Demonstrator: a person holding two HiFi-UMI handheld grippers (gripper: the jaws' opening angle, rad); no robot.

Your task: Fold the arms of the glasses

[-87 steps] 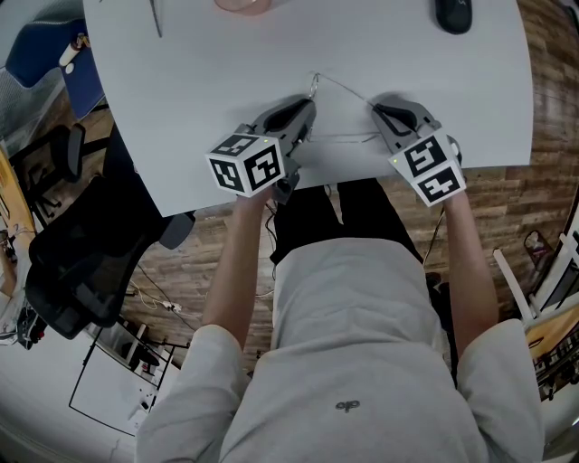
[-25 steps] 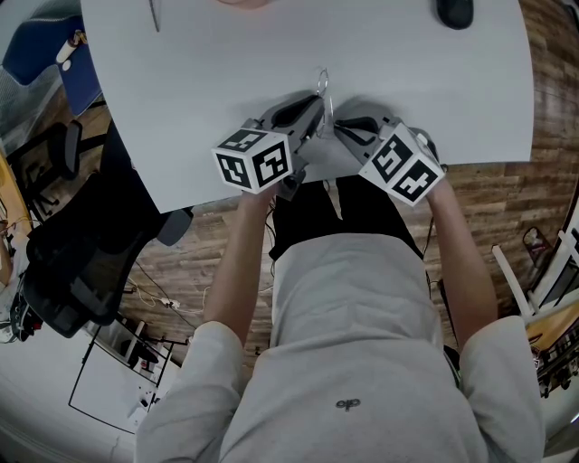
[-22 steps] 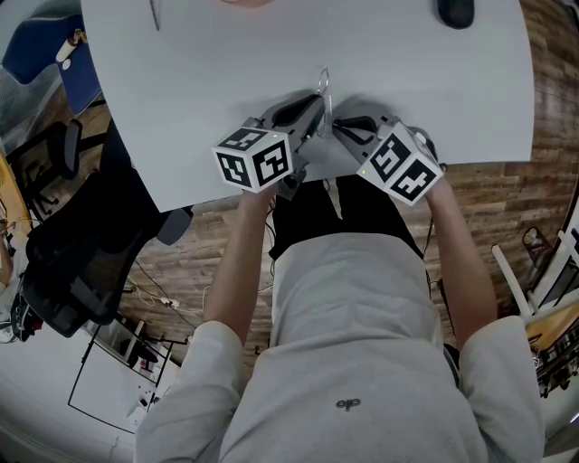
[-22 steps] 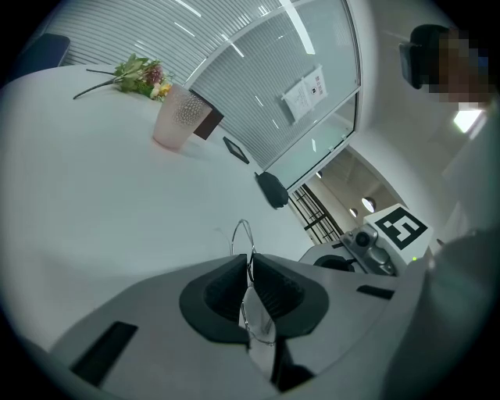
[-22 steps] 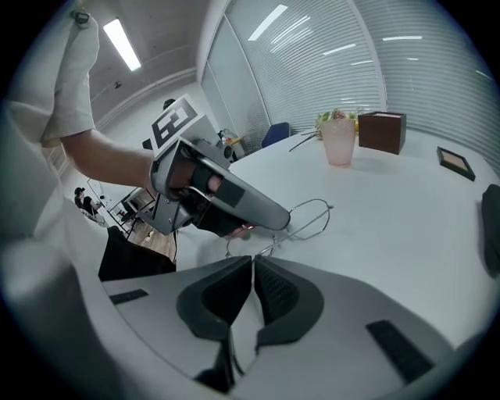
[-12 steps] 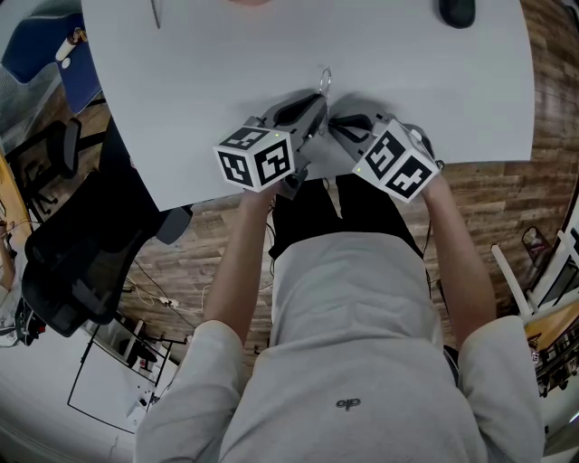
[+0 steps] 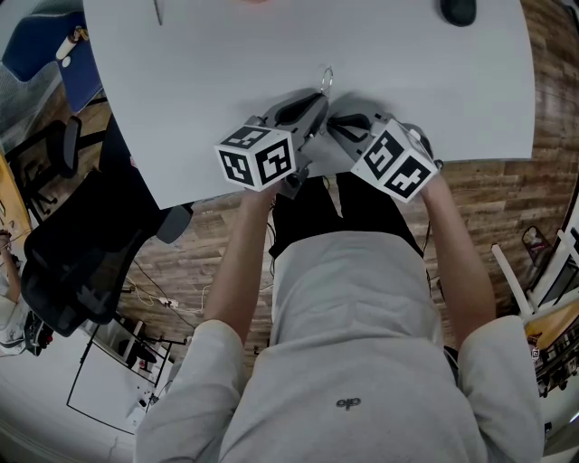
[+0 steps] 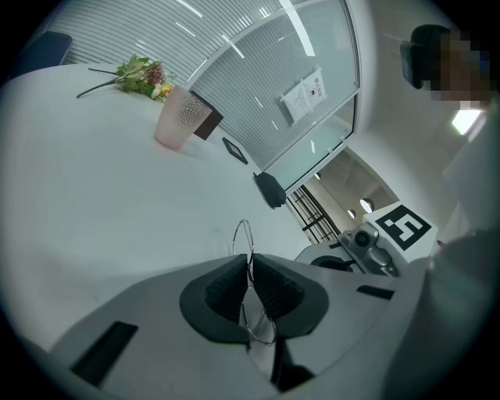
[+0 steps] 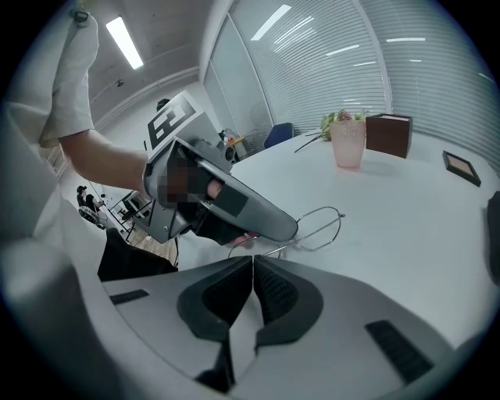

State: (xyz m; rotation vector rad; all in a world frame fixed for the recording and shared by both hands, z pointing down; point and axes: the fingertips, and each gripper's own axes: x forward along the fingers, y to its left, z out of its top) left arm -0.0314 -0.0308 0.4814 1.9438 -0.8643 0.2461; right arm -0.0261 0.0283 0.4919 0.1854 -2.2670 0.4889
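Left tool (image 7: 317, 99) is clamped on the glasses (image 8: 244, 234). Right tool (image 7: 335, 123), closed on one arm, has swung inward from centre right. That arm is judged nearly folded.

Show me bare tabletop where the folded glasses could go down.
Free: the wide white stretch of table between the grippers and the pink cup and mouse; also the table's left side. Crowded: the near edge, where left gripper and right gripper meet at the glasses.

grey short-sleeved shirt (image 7: 362, 353), black trousers (image 7: 384, 212); left gripper (image 8: 250, 262) and right gripper (image 9: 253, 269) grey, with marker cubes (image 7: 258, 158).
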